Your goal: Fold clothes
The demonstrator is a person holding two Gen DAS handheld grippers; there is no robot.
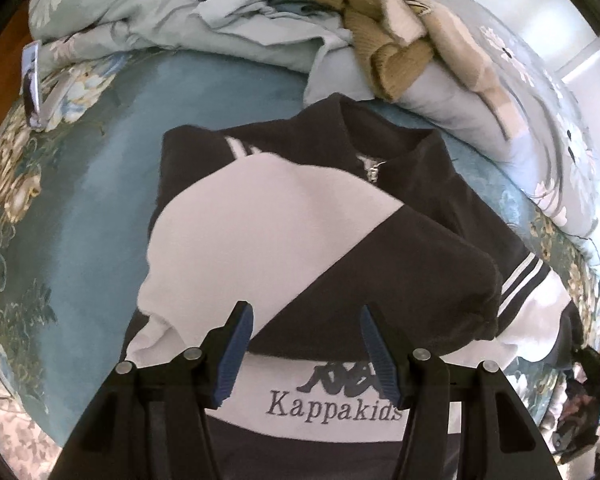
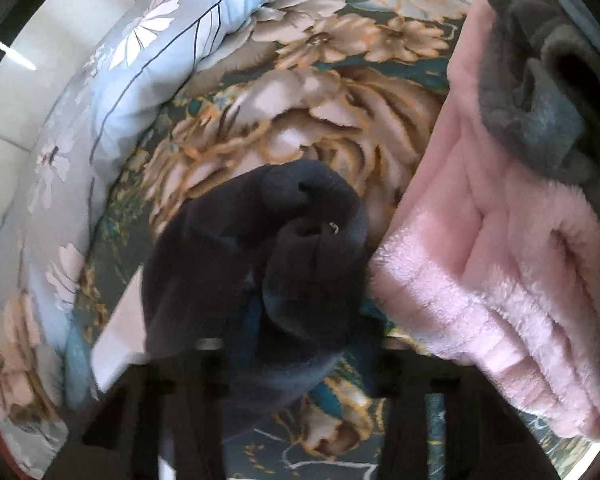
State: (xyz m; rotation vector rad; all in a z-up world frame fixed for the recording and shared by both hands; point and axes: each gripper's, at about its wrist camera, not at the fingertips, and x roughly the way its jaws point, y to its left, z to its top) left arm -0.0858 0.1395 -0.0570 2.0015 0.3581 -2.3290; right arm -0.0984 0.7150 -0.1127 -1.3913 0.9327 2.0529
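Note:
A black and white "Kappakids" zip jacket (image 1: 284, 216) lies flat on the teal bed cover, with one dark sleeve (image 1: 400, 280) folded across its chest. My left gripper (image 1: 304, 340) hovers open just above the jacket's lower front, nothing between its blue pads (image 1: 236, 356). In the right wrist view a bunched dark sleeve end (image 2: 268, 240) lies over the floral cover and hides my right gripper's (image 2: 310, 324) fingertips. The finger bases stand wide apart on either side of it, and this view is blurred. The right gripper body (image 1: 584, 392) shows at the left view's lower right edge.
A pale floral duvet (image 1: 148, 20) and a mustard knit garment (image 1: 380, 36) are heaped at the bed's far side. A phone-like object (image 1: 34, 80) lies at the far left. Folded pink fleece (image 2: 500, 272) with a grey garment (image 2: 540, 92) on it lies right of the sleeve end.

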